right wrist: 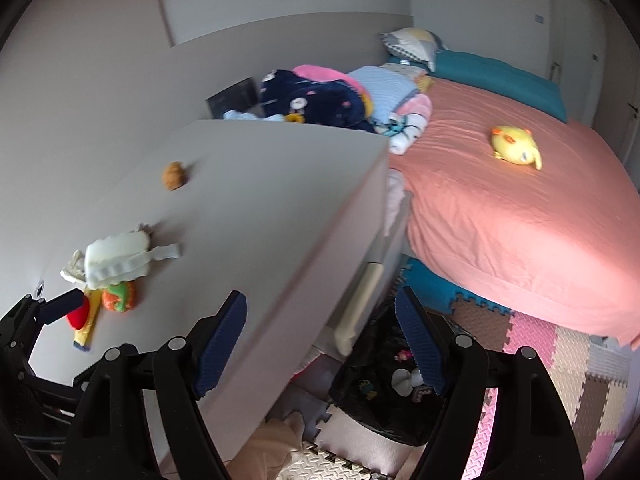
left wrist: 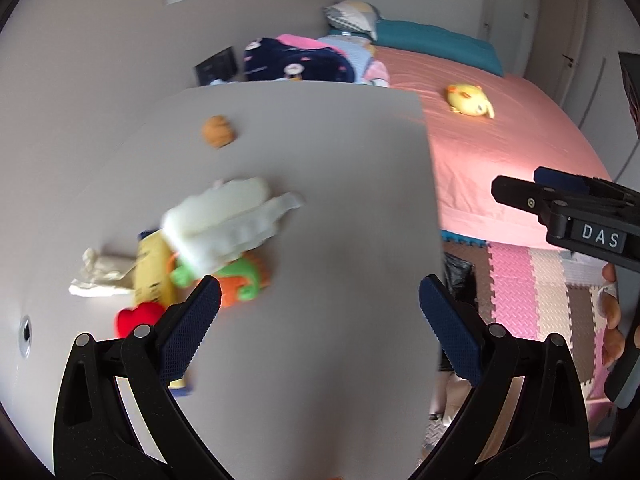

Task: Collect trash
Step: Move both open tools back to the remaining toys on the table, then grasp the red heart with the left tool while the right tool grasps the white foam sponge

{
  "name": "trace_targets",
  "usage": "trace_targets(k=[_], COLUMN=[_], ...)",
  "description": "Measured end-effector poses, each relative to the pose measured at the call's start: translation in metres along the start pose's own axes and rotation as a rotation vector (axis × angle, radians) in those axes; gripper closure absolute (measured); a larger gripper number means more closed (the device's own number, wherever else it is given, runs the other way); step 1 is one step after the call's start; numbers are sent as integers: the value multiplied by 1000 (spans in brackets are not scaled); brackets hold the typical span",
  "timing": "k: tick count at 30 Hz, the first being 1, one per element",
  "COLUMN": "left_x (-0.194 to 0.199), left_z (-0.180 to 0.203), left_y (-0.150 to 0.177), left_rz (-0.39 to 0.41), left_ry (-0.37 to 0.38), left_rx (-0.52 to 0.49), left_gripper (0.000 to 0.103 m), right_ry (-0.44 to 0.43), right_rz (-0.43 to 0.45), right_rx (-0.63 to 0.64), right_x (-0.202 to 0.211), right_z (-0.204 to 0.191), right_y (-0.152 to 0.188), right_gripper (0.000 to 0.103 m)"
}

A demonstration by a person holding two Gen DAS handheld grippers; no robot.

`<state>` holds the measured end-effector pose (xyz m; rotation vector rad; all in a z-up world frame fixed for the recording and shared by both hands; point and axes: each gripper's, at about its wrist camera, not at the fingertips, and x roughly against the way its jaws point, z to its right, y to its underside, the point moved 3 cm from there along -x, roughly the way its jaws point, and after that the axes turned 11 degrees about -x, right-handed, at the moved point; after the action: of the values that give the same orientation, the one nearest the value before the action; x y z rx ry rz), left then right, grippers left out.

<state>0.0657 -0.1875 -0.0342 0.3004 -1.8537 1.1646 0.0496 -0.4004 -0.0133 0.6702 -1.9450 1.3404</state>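
Note:
On the grey tabletop (left wrist: 300, 160) lies a pile: a rolled white diaper (left wrist: 224, 220), crumpled white paper (left wrist: 100, 272), a yellow wrapper (left wrist: 152, 272), an orange-green toy (left wrist: 244, 280) and a red piece (left wrist: 138, 318). A brown crumpled ball (left wrist: 218, 131) sits farther back. My left gripper (left wrist: 320, 320) is open and empty, just short of the pile. My right gripper (right wrist: 320, 340) is open and empty, past the table's right edge, above a black-lined trash bin (right wrist: 384, 384) on the floor. The pile also shows in the right wrist view, with the diaper (right wrist: 116, 264) on top.
A bed with a pink sheet (right wrist: 520, 220) stands right of the table, with a yellow plush (right wrist: 516, 146), folded clothes (right wrist: 320, 96) and pillows. Foam puzzle mats (right wrist: 560, 380) cover the floor. The right gripper's body (left wrist: 580, 216) shows at the right in the left view.

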Motion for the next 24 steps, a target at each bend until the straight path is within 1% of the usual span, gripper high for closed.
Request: trace_targets(k=[6,12,17,20,24], left_x=[8,8,5,3,-3], left_z=[-32,-65,-83,-90,-98], left_y=[20,37,48,53,59], left_rz=[-5,-14,-19,-18,-34], left_ry=[-46,-72,-100,-123,-115], left_rx=[54,124,146,150,168], left_gripper=[7,7,7,7,14], right_ry=[-54,-105,-133,-170,-205], right_rz=[-21,-34,-58,-74,-91], right_rx=[46,99,138,165,206], right_x=[-8,-16,-26,-33,-41], right_z=[-37,-74,-97,-111,-128], right_y=[5,11,18,21,26], right_gripper=[26,26,26,26,26])
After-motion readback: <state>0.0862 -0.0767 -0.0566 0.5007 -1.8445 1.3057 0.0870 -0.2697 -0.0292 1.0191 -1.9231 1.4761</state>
